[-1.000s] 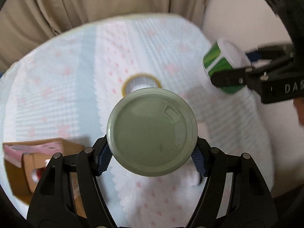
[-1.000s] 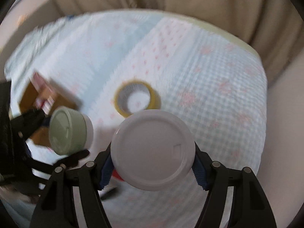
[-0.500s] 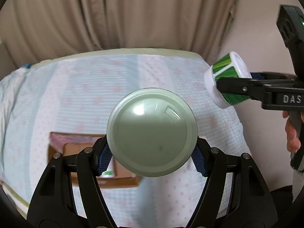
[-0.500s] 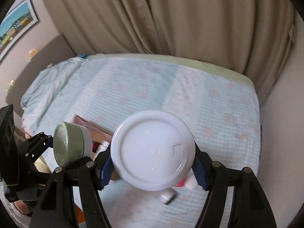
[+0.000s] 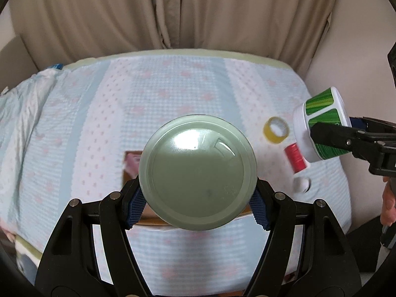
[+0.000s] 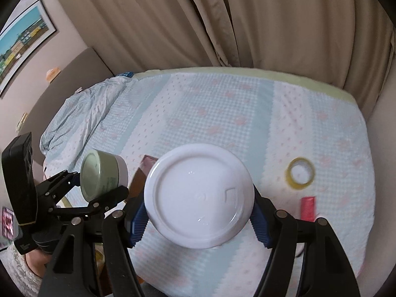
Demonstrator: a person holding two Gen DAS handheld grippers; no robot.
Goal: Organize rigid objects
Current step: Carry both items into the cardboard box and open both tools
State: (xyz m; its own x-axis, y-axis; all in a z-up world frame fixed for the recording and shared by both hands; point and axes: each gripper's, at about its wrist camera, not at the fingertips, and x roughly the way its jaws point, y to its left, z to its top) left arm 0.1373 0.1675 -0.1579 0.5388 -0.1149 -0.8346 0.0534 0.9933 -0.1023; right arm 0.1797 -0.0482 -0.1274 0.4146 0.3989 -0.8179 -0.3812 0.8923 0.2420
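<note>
Left tool: closed on a sage-green jar, the blue pads pressed to its two sides; the jar's round flat end faces the left wrist camera and hides most of what lies past it.
Sage-green jar from the other side: in the right wrist view it shows a green end and a paler, whitish band, held off the bed between the black fingers at the left of the frame.
Right tool: clamped on a white jar, blue pads on either flank, the flat white end turned to its own camera.
White jar, side view: the left wrist view shows a white body with a green striped label, one black finger lying across it, at the far right and above the bed.
Bed: covered by a pale blue and white checked sheet with pink marks; both jars are held above it, well apart from each other.
Cardboard box: brown, with a pink flap, lying on the bed directly behind the green jar and mostly hidden by it.
Yellow tape roll: flat on the sheet, right of the green jar.
Red cylinder: lying on the sheet just beside the tape roll, on the nearer side.
Small white object: on the sheet near the red cylinder; too blurred to name.
Backdrop: beige curtain behind the bed.
</note>
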